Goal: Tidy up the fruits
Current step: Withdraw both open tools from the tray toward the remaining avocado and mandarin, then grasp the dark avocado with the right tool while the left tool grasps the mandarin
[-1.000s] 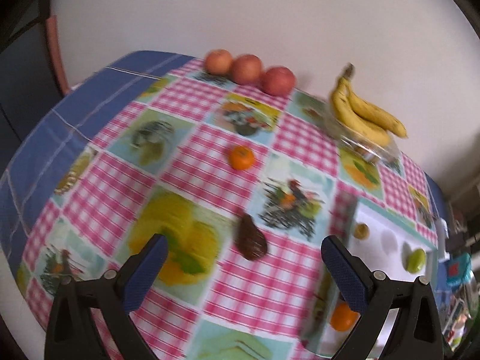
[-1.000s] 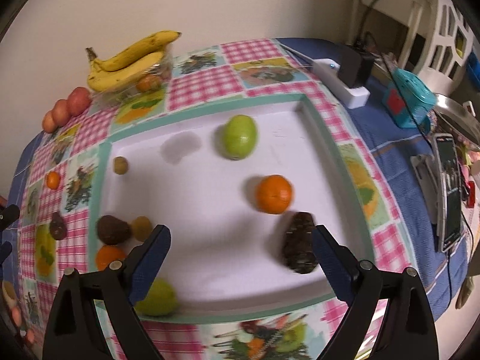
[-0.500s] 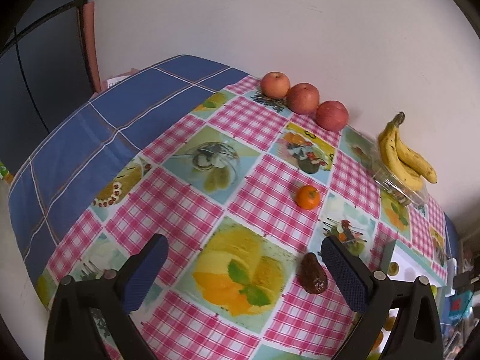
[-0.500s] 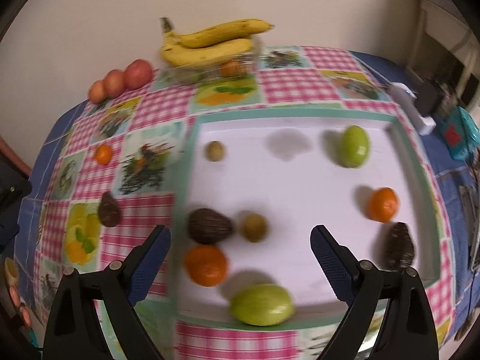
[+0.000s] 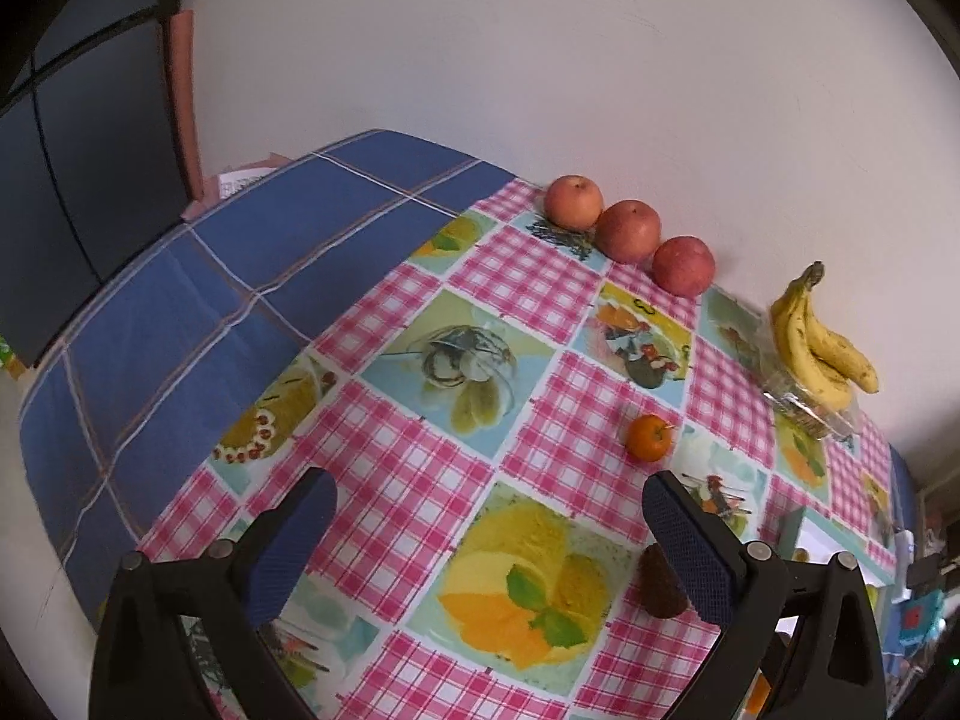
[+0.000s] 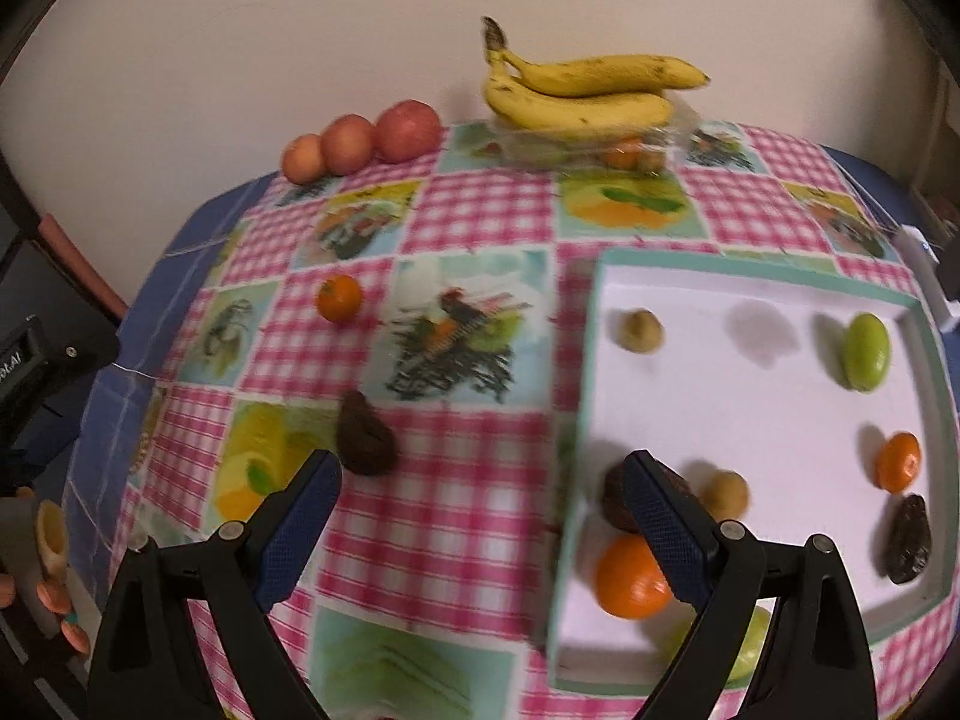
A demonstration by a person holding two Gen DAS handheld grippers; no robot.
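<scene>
A white tray (image 6: pixel 750 384) with a teal rim lies on the right of the checked tablecloth and holds several fruits: a large orange (image 6: pixel 630 579), a green fruit (image 6: pixel 866 351), a small orange (image 6: pixel 898 461), dark avocados and small brown fruits. On the cloth lie a dark avocado (image 6: pixel 364 435) (image 5: pixel 660 585) and a small orange (image 6: pixel 339 298) (image 5: pixel 648 437). My right gripper (image 6: pixel 483 483) hangs open above the cloth, just right of that avocado. My left gripper (image 5: pixel 489 507) is open too, over the cloth's left half, the avocado beside its right finger.
Three red apples (image 5: pixel 627 231) (image 6: pixel 360 141) line the wall. Bananas (image 6: pixel 576 93) (image 5: pixel 819 348) rest on a clear plastic box. Blue cloth (image 5: pixel 198 312) covers the table's left end. A white device (image 6: pixel 927 273) sits beyond the tray's far right corner.
Both views have swung left. The right gripper moved from over the tray to above the cloth near the loose avocado. The left gripper pulled back and left, showing more blue cloth.
</scene>
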